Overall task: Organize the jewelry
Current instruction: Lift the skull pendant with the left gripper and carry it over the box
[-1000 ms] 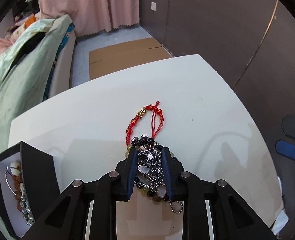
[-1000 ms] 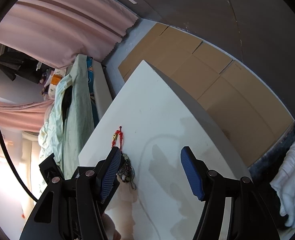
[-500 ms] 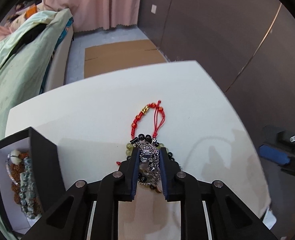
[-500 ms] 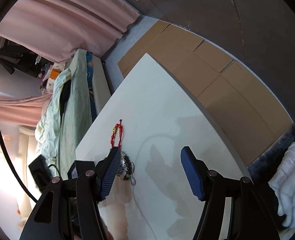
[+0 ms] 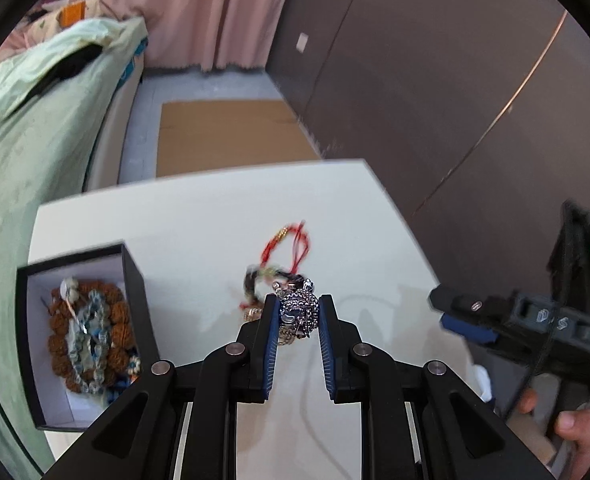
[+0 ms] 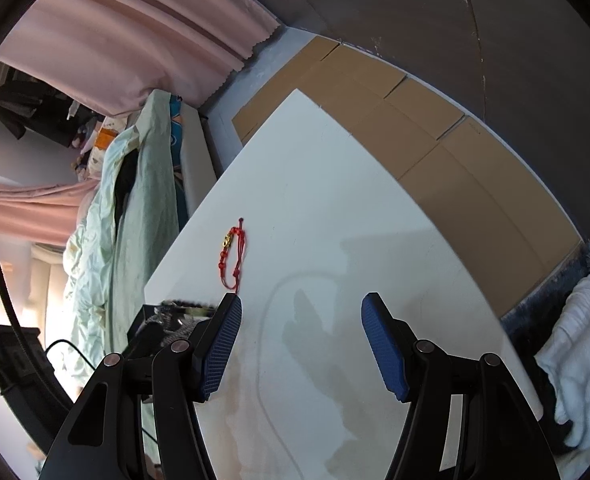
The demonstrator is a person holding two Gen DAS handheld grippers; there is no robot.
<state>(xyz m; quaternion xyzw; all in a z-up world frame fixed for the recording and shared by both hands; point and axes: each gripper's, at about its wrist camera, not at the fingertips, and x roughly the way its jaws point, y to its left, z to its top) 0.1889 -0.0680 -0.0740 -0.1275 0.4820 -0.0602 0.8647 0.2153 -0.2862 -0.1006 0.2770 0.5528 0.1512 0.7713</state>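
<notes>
My left gripper [image 5: 297,303] is shut on a bunched silver chain [image 5: 297,315] and holds it above the white table [image 5: 191,240]. A dark and pale bead bracelet [image 5: 255,280] hangs tangled from the bunch, blurred. A red cord bracelet [image 5: 291,240] with gold beads lies on the table just beyond; the right wrist view shows this red cord bracelet [image 6: 233,256] too. At the left stands a black box [image 5: 133,280] with a white inside, holding brown bead strings [image 5: 115,314] and a pale blue one. My right gripper [image 6: 301,344] is open over bare table, nothing between its fingers.
The right gripper [image 5: 467,320] and a hand [image 5: 575,428] show at the right edge of the left wrist view. A bed with green bedding [image 5: 35,128] runs along the table's left side. Cardboard [image 6: 435,152] covers the floor beyond the table, before a dark wall.
The left gripper closed on the silver chain and rose, taking the chain and bead bracelet off the table; the red bracelet stayed. The box came further into view. The right gripper barely moved.
</notes>
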